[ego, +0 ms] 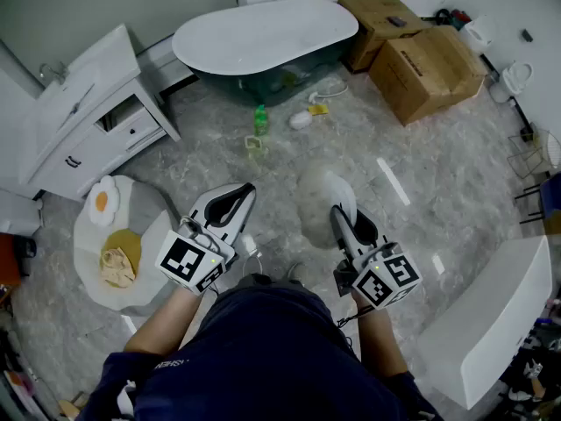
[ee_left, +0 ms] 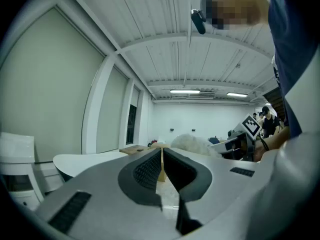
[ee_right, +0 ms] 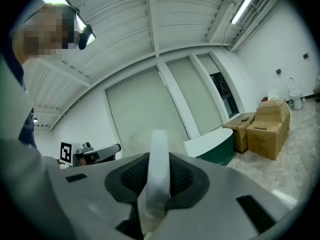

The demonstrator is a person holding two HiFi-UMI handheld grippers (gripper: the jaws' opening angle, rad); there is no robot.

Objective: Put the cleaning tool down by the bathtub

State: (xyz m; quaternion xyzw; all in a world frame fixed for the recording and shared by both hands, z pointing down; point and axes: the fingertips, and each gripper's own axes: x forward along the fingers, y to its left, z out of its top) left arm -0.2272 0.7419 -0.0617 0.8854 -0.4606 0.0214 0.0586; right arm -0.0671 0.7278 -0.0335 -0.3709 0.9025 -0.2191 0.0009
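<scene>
The cleaning tool is a fluffy grey-white duster (ego: 319, 202) with a flat white handle (ee_right: 159, 170). My right gripper (ego: 338, 212) is shut on that handle and holds it level above the floor, the fluffy head pointing away from me. In the right gripper view the handle stands upright between the dark pads. My left gripper (ego: 247, 191) hangs beside it at the left, shut with nothing in it, its pads (ee_left: 150, 171) nearly touching. The white bathtub (ego: 263, 35) with its dark green side stands well ahead on the marble floor, also in the right gripper view as the bathtub (ee_right: 212, 145).
Cardboard boxes (ego: 412, 51) stand right of the tub. A green bottle (ego: 260, 119) and small items (ego: 308, 112) lie on the floor before it. At the left are a white cabinet (ego: 83, 117) and a fried-egg-shaped mat (ego: 114, 244). A white bench (ego: 495, 318) stands at right.
</scene>
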